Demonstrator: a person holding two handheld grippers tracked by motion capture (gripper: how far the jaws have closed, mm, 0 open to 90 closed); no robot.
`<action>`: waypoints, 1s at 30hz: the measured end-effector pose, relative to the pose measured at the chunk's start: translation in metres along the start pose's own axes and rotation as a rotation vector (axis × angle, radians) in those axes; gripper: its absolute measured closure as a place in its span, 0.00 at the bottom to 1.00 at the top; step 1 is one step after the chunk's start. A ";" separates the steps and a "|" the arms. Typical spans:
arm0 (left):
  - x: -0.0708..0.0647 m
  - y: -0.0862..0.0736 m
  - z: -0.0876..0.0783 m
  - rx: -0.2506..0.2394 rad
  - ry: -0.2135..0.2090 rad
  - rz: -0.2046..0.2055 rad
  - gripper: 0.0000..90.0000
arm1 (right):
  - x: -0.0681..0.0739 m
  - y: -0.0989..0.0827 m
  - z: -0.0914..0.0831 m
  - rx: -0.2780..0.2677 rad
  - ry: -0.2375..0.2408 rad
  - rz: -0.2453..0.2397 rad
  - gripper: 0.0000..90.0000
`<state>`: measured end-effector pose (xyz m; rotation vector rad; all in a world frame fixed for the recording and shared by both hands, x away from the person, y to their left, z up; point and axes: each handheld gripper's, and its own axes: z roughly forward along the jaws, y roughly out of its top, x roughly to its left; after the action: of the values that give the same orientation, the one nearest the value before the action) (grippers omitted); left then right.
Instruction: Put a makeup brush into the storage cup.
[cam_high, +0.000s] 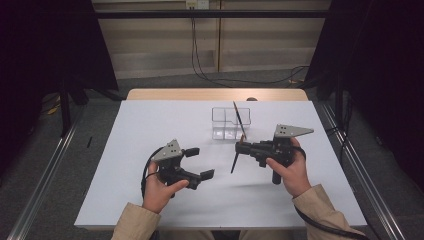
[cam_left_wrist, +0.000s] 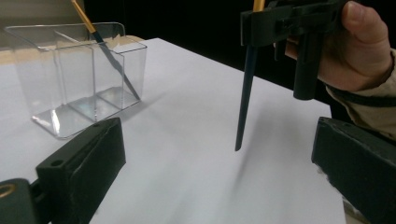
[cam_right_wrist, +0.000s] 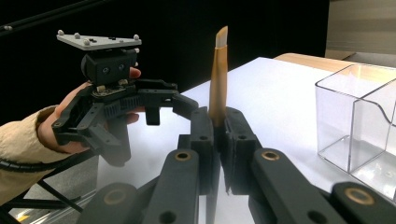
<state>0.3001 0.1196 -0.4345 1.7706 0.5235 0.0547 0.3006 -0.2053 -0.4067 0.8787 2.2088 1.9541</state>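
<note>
Brush (cam_high: 235, 161) is pinched upright in closed right gripper (cam_high: 242, 146), tip off table (cam_high: 150, 200). Clear organizer (cam_high: 229, 123), just beyond, holds 1 brush already. Left gripper (cam_high: 199, 163) gapes empty. Likely: lift, tilt, lower into compartment.

The left gripper (cam_high: 200, 163), held in the left hand (cam_high: 159, 187), is hovering with jaws spread wide, while the right gripper (cam_high: 241, 146), gripped by the right hand (cam_high: 292, 173), is clamping its jaws together.
</note>
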 end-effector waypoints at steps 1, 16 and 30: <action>0.000 0.000 -0.002 -0.002 0.002 -0.002 0.02 | 0.000 0.000 0.000 -0.001 0.000 -0.002 0.94; 0.010 -0.002 -0.035 0.008 0.058 0.053 0.00 | -0.001 0.000 -0.003 -0.005 -0.004 -0.014 0.94; 0.019 -0.005 -0.065 -0.018 0.120 0.072 0.00 | 0.000 0.001 -0.005 -0.006 -0.003 -0.030 0.94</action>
<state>0.2953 0.1865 -0.4255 1.7763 0.5431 0.2164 0.2992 -0.2098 -0.4044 0.8426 2.2006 1.9436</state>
